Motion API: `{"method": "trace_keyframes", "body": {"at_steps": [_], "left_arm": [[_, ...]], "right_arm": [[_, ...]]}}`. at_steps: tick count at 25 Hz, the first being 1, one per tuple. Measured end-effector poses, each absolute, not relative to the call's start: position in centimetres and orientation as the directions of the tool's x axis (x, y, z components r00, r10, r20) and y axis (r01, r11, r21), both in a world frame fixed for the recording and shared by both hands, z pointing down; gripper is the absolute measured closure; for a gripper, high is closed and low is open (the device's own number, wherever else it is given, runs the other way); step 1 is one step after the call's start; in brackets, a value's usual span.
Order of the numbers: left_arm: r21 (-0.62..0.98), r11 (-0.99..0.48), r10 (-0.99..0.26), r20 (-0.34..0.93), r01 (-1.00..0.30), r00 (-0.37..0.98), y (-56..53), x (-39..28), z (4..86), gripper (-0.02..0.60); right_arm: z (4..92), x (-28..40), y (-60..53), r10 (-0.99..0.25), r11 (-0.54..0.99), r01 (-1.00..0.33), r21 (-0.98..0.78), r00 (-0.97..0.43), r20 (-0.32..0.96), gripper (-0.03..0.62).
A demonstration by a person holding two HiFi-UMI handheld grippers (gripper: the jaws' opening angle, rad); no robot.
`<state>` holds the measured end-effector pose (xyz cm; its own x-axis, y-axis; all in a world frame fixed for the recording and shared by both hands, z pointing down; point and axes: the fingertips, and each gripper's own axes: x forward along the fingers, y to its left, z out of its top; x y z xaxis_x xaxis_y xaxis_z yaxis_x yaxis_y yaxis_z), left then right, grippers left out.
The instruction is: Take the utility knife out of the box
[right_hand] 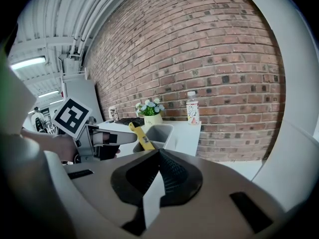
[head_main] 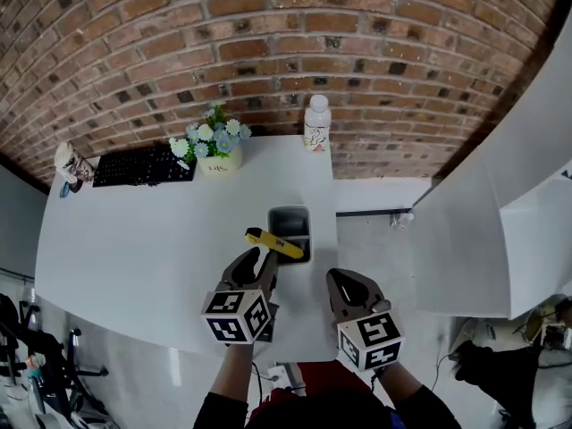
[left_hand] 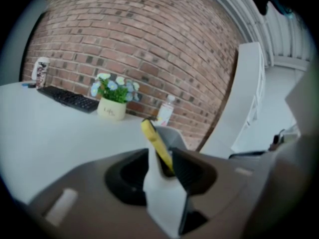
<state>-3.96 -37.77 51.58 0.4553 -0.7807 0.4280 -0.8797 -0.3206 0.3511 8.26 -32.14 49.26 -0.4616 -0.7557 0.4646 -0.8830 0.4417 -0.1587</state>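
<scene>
Left claw (head_main: pixel 261 259) open, knife (head_main: pixel 274 242) leaning in box (head_main: pixel 290 209)

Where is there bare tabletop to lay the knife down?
Free: the wide stretch of table left of the grey box, in front of the keyboard and flower pot. Crowded: at the box, with the yellow knife, left tongs and right tongs.

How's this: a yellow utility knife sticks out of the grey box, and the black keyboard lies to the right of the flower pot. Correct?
Not quite. The black keyboard lies to the left of the flower pot, as the head view shows. The yellow utility knife does stick out of the grey box.
</scene>
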Motion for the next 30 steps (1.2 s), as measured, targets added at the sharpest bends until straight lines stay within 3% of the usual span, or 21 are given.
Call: {"method": "trace_keyframes", "body": {"at_steps": [30], "left_arm": [[0.464,-0.298,-0.762,0.411,-0.834,0.501,-41.5,-2.7,52.2,0.443]], "right_arm": [[51.0,9.0,-33.3,-0.735,0.42,-0.892,-0.168,-0.443,0.513,0.586]]}}
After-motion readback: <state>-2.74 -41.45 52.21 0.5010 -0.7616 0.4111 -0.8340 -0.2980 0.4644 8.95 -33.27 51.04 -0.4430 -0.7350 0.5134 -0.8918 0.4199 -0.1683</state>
